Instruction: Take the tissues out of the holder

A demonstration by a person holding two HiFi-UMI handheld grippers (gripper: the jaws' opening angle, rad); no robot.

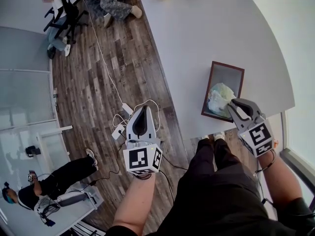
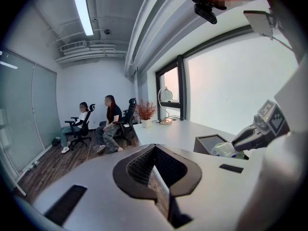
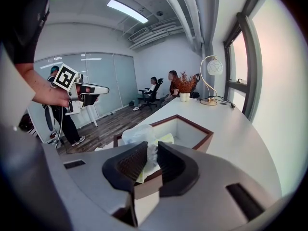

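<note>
A brown-rimmed holder (image 1: 212, 82) stands on the white table near its front edge, and a crumpled pack of tissues (image 1: 220, 96) lies in its near end. My right gripper (image 1: 233, 107) reaches in from the near side. In the right gripper view its jaws stand close together, shut on the tissues (image 3: 137, 134), which bulge over the holder's rim (image 3: 202, 134). My left gripper (image 1: 142, 108) hangs shut and empty over the wooden floor, left of the table. The left gripper view shows the holder (image 2: 204, 142), the tissues (image 2: 222, 149) and the right gripper (image 2: 238, 143) far off to the right.
A lamp (image 3: 211, 71) and a potted plant (image 3: 185, 88) stand at the table's far end. Two people sit on office chairs (image 2: 79, 124) beyond it. A power strip with cables (image 1: 120, 127) lies on the floor. Another person (image 1: 59, 181) stands at lower left.
</note>
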